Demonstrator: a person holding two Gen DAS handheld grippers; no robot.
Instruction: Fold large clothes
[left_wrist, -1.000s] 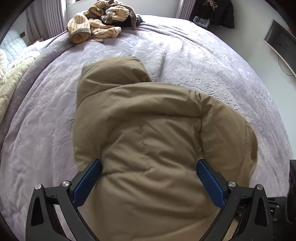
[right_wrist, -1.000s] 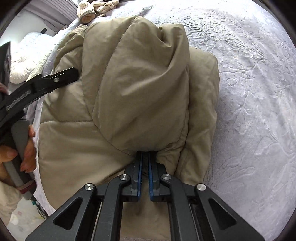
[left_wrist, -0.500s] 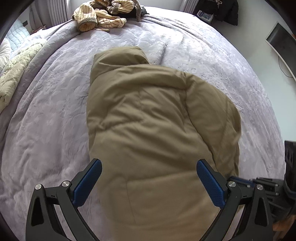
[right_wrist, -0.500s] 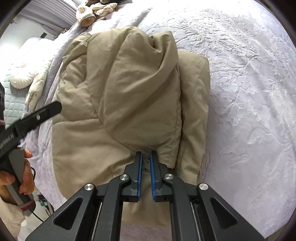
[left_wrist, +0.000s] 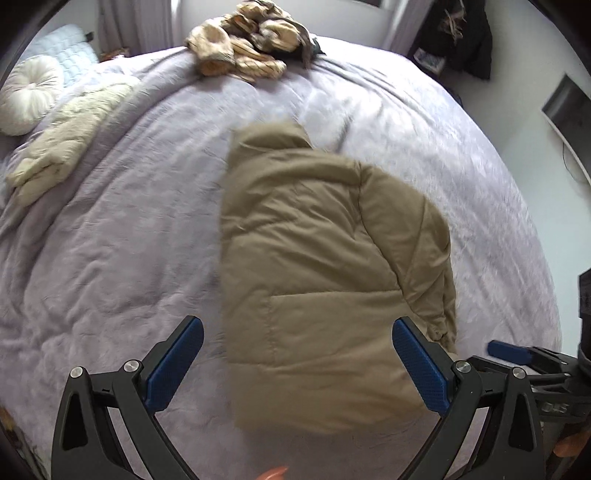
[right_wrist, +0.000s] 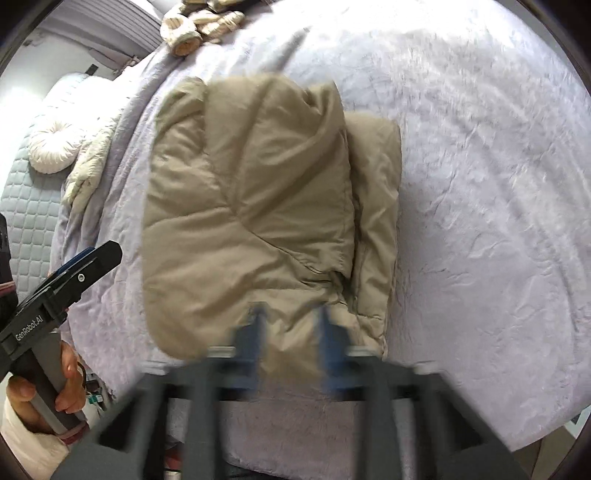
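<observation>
The tan puffer jacket (left_wrist: 325, 266) lies folded on the bed (left_wrist: 110, 240), ahead of and below both grippers. The left gripper (left_wrist: 295, 347) hangs above it, jaws wide apart and empty. The right gripper (right_wrist: 291, 343), blurred, is opening over the jacket's near edge, nothing pinched between its jaws

- Left wrist view looks steeply down from above the bed's (left_wrist: 110, 258) near edge, fairly close.
- Right wrist view looks down likewise, from the right.
- Both share the folded tan jacket (left_wrist: 325, 266) (right_wrist: 251, 206).
</observation>
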